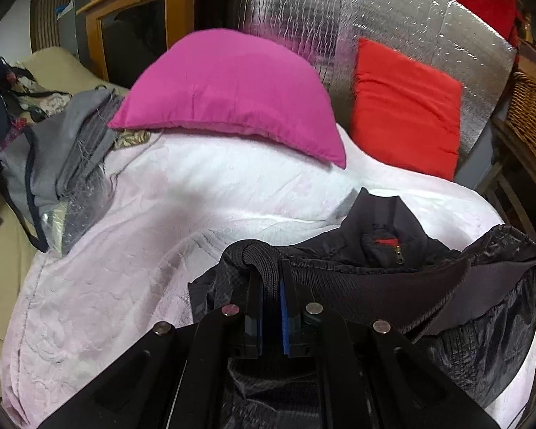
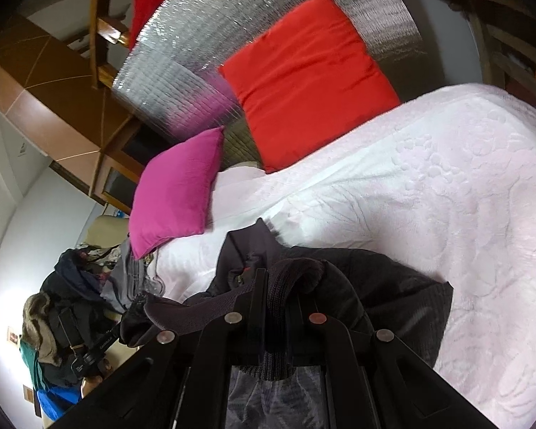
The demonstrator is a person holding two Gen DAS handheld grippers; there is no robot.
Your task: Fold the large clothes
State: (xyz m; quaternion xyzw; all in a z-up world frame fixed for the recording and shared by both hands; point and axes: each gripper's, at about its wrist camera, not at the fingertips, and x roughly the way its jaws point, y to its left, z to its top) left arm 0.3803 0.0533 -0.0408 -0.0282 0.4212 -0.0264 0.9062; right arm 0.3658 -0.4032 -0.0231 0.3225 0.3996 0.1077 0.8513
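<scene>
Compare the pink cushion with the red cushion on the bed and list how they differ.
The pink cushion is magenta; the red cushion is bright red. The pink cushion lies on the white bedspread, while the red cushion stands propped against the silver foil panel. The pink cushion sits beside a pile of grey clothes; the red cushion does not. Both are plain, unpatterned and sit beyond the dark jacket.

wooden cabinet (image 1: pixel 139 18), foil panel (image 1: pixel 393 18), white wall (image 2: pixel 25 236)

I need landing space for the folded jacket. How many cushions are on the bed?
2: a pink cushion at the bed's head, left; a red cushion against the silver sheet, right. Others may be hidden.
</scene>
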